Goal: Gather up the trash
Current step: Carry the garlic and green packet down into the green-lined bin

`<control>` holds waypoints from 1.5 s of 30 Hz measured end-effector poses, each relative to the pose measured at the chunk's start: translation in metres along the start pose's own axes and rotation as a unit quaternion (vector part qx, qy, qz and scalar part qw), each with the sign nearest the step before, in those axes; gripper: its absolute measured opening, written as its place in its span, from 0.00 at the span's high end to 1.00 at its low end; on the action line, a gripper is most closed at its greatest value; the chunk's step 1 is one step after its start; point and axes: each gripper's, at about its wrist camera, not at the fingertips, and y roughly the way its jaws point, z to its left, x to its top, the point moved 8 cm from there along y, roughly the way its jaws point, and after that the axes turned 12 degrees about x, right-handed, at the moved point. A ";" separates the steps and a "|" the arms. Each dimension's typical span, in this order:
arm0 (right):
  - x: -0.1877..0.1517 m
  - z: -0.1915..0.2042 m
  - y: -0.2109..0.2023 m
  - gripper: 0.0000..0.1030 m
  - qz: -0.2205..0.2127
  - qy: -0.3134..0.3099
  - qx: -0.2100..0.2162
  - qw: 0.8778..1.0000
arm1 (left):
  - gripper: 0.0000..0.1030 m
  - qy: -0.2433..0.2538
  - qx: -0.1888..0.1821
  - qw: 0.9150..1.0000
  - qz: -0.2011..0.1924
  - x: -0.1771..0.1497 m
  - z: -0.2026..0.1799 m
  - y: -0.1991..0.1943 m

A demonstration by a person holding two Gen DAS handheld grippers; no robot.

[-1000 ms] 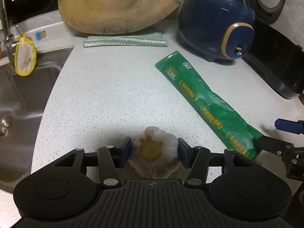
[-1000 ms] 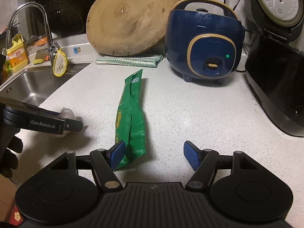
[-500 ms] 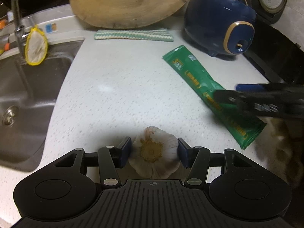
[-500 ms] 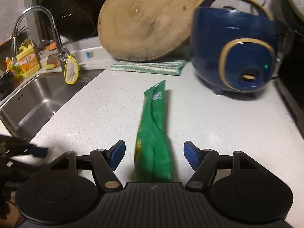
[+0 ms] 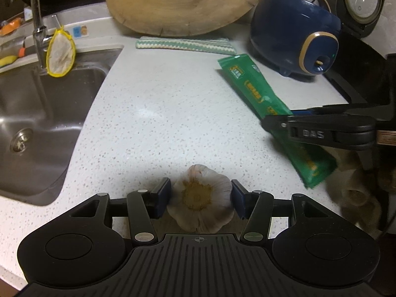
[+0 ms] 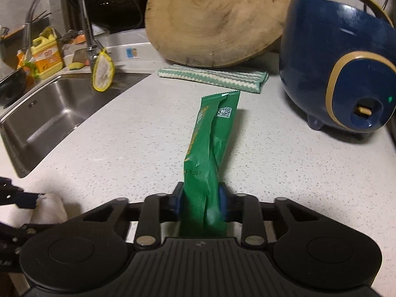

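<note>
The left gripper (image 5: 201,199) has its jaws pressed on both sides of a garlic bulb (image 5: 201,201) over the speckled counter (image 5: 160,113). In the right wrist view, the right gripper (image 6: 201,201) is closing, its pads pinching the near end of the green wrapper (image 6: 210,148), which stretches away across the counter.

Place: home kitchen
Signs: steel sink (image 6: 44,113) with tap (image 6: 81,24); speckled worktop (image 5: 173,113); round wooden chopping board (image 6: 217,17); blue rice cooker (image 6: 339,69)

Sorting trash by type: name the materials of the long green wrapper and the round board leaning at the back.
Long green wrapper: likely thin plastic film; glossy, creased, crimped end seal. Round board: wood, matte; growth rings and cracks show.
</note>
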 end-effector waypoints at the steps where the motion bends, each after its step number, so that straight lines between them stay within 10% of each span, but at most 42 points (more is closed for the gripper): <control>1: 0.000 0.002 -0.005 0.75 -0.003 0.000 0.006 1.000 | 0.44 0.001 0.001 1.000 -0.001 0.000 -0.001 0.000; 9: -0.013 0.023 -0.065 0.79 -0.041 0.034 0.012 0.998 | 0.44 0.020 -0.012 1.000 -0.015 -0.006 -0.002 -0.004; 26: -0.104 0.189 -0.142 0.79 -0.043 0.070 -0.051 0.995 | 0.45 -0.018 -0.176 0.983 -0.045 -0.098 0.085 -0.107; 35: -0.165 0.262 -0.127 0.79 0.009 0.082 -0.033 0.996 | 0.45 -0.009 -0.194 0.981 0.022 -0.185 0.124 -0.122; 45: -0.221 0.230 -0.125 0.80 0.055 0.131 -0.028 0.989 | 0.45 -0.075 -0.122 0.977 0.158 -0.269 0.138 -0.065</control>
